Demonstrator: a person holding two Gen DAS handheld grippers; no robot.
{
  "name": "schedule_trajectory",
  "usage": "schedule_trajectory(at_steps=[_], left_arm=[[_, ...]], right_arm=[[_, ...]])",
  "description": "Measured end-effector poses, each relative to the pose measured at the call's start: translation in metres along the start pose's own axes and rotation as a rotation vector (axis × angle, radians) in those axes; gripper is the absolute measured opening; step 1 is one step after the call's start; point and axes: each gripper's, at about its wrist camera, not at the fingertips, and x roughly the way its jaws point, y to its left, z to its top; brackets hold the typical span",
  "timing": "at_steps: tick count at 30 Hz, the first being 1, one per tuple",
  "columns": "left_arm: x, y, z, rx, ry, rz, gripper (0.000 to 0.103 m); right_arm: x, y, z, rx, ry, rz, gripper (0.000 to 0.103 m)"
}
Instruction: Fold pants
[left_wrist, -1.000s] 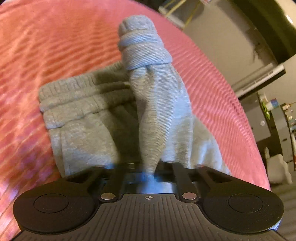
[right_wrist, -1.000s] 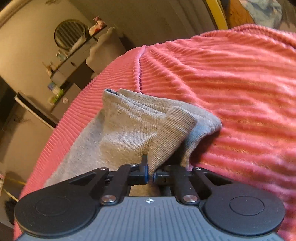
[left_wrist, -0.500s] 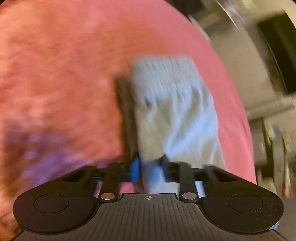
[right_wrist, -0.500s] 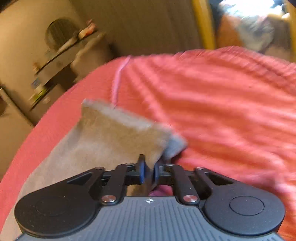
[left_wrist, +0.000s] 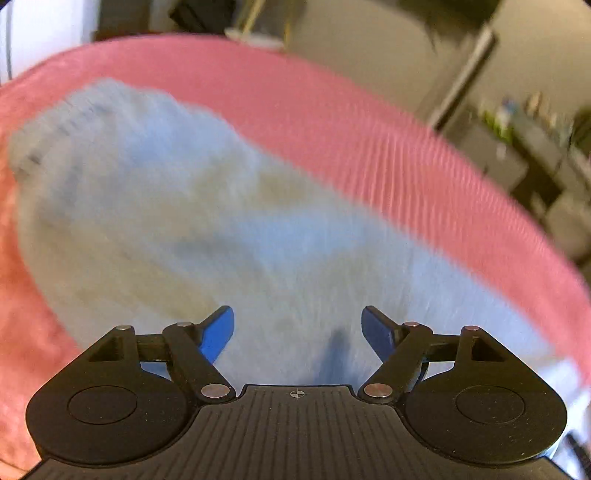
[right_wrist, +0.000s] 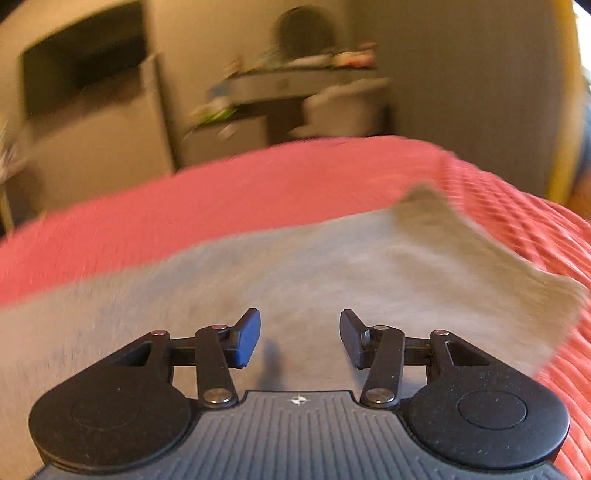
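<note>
Grey sweatpants (left_wrist: 207, 221) lie folded flat on a pink ribbed bedspread (left_wrist: 369, 147); both views are blurred by motion. In the left wrist view my left gripper (left_wrist: 297, 326) hovers over the cloth, its jaws opening, blue pads apart and nothing between them. The right wrist view shows the same grey pants (right_wrist: 332, 266) with a corner at the right. My right gripper (right_wrist: 300, 334) is above them, jaws opening too, with no cloth pinched.
The pink bedspread (right_wrist: 221, 192) ends at an edge beyond the pants. Past it stand a desk with small items (right_wrist: 295, 85), a pale cabinet (right_wrist: 92, 140) and shelves (left_wrist: 524, 147).
Both grippers let go of the pants' folded ends and opened. The cloth now lies flat. Both cameras swung sideways and rolled, so the room behind has shifted.
</note>
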Motion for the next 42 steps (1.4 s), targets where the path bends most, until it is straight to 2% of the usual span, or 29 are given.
schedule_trajectory(at_steps=[1,3,6,9,13,14,16,18,19,21,23,24,25,27,29,30,33,35,38,40,42], left_arm=[[0.01,-0.002,-0.002,0.029,0.01,0.028,0.081],[0.017,-0.005,-0.01,0.104,-0.018,0.056,0.082],[0.022,-0.009,-0.007,0.16,-0.052,0.109,0.083],[0.018,0.001,-0.005,0.093,-0.072,0.143,0.08],[-0.003,0.013,-0.011,0.007,-0.105,0.124,0.078],[-0.009,0.011,-0.012,0.007,-0.112,0.109,0.078],[-0.016,0.003,-0.018,0.035,-0.12,0.062,0.079],[-0.022,-0.005,-0.023,0.082,-0.111,0.015,0.081],[-0.027,-0.008,-0.027,0.106,-0.106,0.008,0.081],[-0.025,-0.014,-0.031,0.151,-0.106,0.047,0.081],[-0.023,-0.012,-0.031,0.16,-0.113,0.103,0.081],[-0.025,-0.009,-0.031,0.147,-0.125,0.118,0.081],[-0.026,-0.006,-0.03,0.13,-0.137,0.123,0.081],[-0.026,0.0,-0.028,0.095,-0.149,0.125,0.081],[-0.024,0.001,-0.028,0.08,-0.137,0.127,0.082],[-0.026,-0.001,-0.03,0.083,-0.128,0.127,0.082],[-0.02,-0.009,-0.034,0.111,-0.1,0.129,0.081],[-0.019,-0.013,-0.036,0.129,-0.099,0.131,0.081],[-0.024,-0.015,-0.038,0.151,-0.113,0.132,0.082],[-0.025,-0.014,-0.039,0.151,-0.115,0.136,0.082],[-0.025,-0.011,-0.039,0.136,-0.106,0.139,0.082]], right_arm=[[0.005,0.002,-0.001,-0.04,0.017,0.003,0.048],[0.015,-0.008,-0.001,-0.076,0.067,-0.011,0.048],[0.016,-0.043,0.003,-0.031,0.083,-0.048,0.049],[0.018,-0.078,0.007,0.025,0.109,-0.19,0.049],[0.001,-0.136,0.006,0.184,0.106,-0.353,0.049],[-0.006,-0.144,0.004,0.225,0.098,-0.336,0.049],[-0.022,-0.15,0.0,0.269,0.078,-0.235,0.049],[-0.029,-0.14,-0.002,0.258,0.08,-0.065,0.049],[-0.03,-0.134,-0.005,0.25,0.09,0.026,0.049],[-0.026,-0.129,-0.014,0.219,0.114,0.107,0.05],[-0.02,-0.135,-0.02,0.17,0.104,0.097,0.05],[-0.019,-0.141,-0.021,0.163,0.091,0.071,0.049],[-0.023,-0.146,-0.021,0.177,0.073,0.008,0.048],[-0.034,-0.169,-0.02,0.258,0.023,-0.122,0.049],[-0.041,-0.199,-0.02,0.385,0.007,-0.202,0.053],[-0.043,-0.216,-0.023,0.464,0.007,-0.199,0.054],[-0.048,-0.251,-0.036,0.662,0.01,-0.002,0.054],[-0.043,-0.255,-0.043,0.745,0.014,0.088,0.054],[-0.036,-0.247,-0.042,0.754,0.022,0.103,0.05],[-0.027,-0.248,-0.041,0.751,0.016,0.099,0.038],[-0.027,-0.248,-0.041,0.778,0.009,0.118,0.038]])
